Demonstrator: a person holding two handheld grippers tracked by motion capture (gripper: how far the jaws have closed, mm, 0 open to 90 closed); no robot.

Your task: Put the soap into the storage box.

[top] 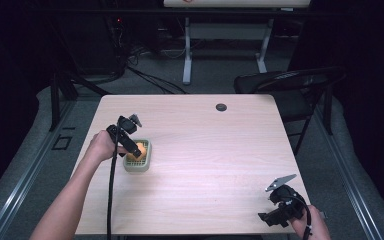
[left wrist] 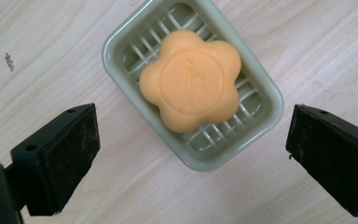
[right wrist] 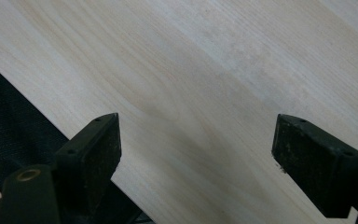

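Orange flower-shaped soap bar (left wrist: pixel 191 86) lies flat in the pale green soap dish (left wrist: pixel 121 39), resting on the dish's slatted floor, inside the rim on all sides. The dish sits on the tabletop (top: pixel 220 150), toward its left edge.

Handling, judged: the bar looks rigid, light and smooth, probably waxy and slippery under hard pads. The lobed outline gives no long flat sides; best purchase would be across two opposite notches between lobes, or across opposite lobes with moderate squeeze. Too much force may mark the embossed face or squirt the bar out sideways. The dish walls leave little room beside the bar, so the fingers need to come in steeply from above. The dish itself is light and could slide or tip if nudged.

Left gripper (left wrist: pixel 191 154): above the dish, pointing down at it, fingers (left wrist: pixel 70 158) spread wide with nothing between them; the soap sits just beyond the gap, untouched. The forearm reaches in from the near side of the dish.

Right gripper (right wrist: pixel 196 158): well apart from the dish, at the tabletop's near right corner, fingers spread over bare wood, holding nothing.
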